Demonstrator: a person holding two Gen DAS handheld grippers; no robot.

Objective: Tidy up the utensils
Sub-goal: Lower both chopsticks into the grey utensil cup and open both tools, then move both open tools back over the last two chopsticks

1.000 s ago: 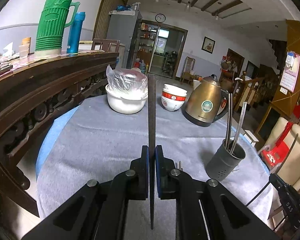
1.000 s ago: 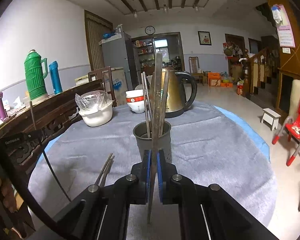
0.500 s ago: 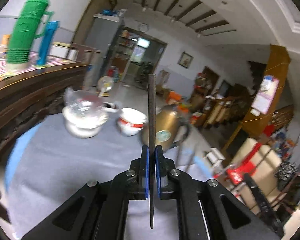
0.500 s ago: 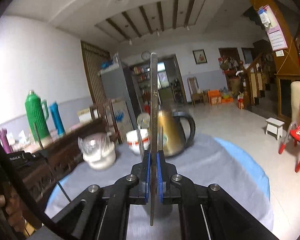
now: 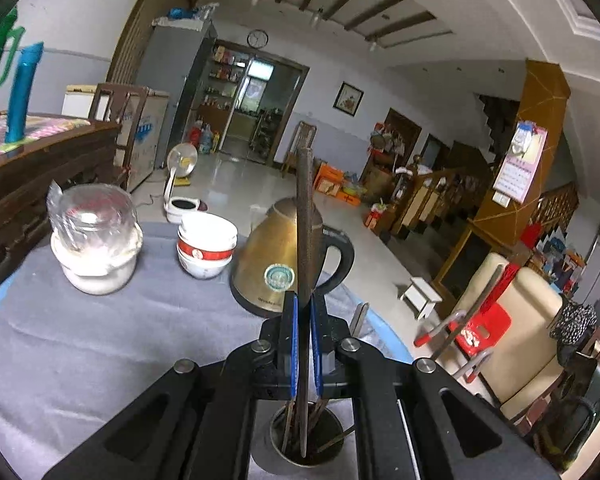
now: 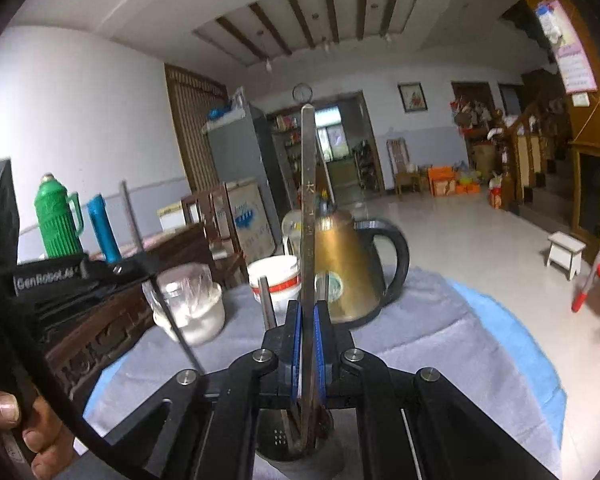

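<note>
Grey-clothed table [image 5: 100, 344]: one holder [image 5: 306, 446]; each hand-held gripper, left [image 5: 304, 344], right [image 6: 308, 344], clenched on one chopstick [image 5: 305, 216].

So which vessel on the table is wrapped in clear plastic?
The white pot at far left; the stacked red-banded bowls and gold kettle are bare.

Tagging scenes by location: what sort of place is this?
Most likely a home's open living and dining hall: a cloth-covered table with a gold kettle and stacked bowls, a fridge, and a staircase.
</note>
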